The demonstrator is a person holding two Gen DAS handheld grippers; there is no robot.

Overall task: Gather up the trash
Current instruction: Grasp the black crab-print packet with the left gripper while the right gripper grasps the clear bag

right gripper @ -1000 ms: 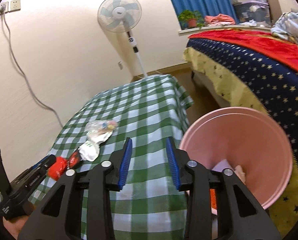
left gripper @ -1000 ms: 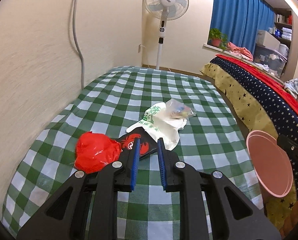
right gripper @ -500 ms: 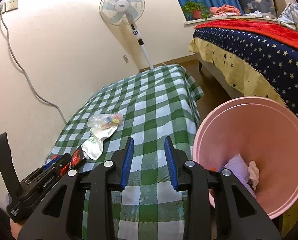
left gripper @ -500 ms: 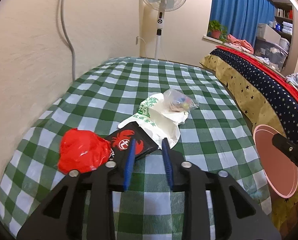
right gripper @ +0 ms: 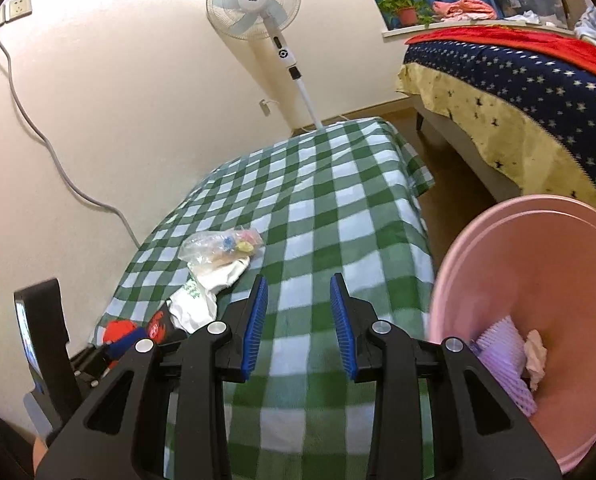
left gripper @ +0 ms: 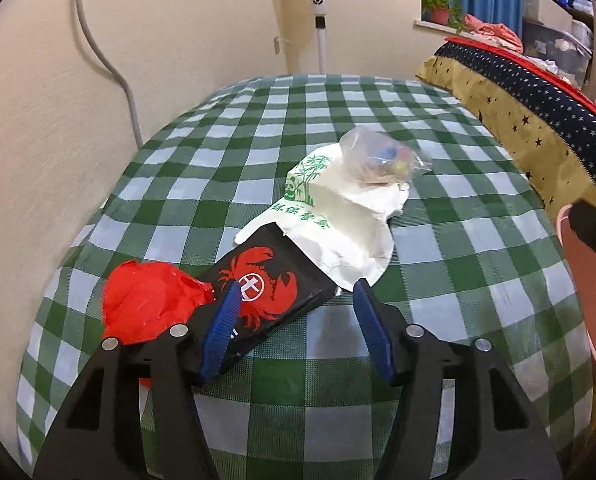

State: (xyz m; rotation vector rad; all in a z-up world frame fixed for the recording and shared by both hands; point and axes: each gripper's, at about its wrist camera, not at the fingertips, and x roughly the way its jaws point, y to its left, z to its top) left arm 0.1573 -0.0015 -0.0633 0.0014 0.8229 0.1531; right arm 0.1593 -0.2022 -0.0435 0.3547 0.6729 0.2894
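**Fingers spreading over the crab packet**

Fingers (left gripper: 221,320) of the left gripper (left gripper: 295,322) are opening, straddling the black crab packet (left gripper: 273,296) without pressing it; the red wrapper (left gripper: 149,304) lies at its nine o'clock, the white panda bag (left gripper: 338,220) and clear bag (left gripper: 378,156) toward one o'clock. The right gripper (right gripper: 298,316) hangs narrowly parted and empty above the green checked cloth (right gripper: 322,208), the pink bin (right gripper: 538,280) at its three o'clock. The pickup step looks in hand: next, lower, close on the packet, carry it toward the bin.
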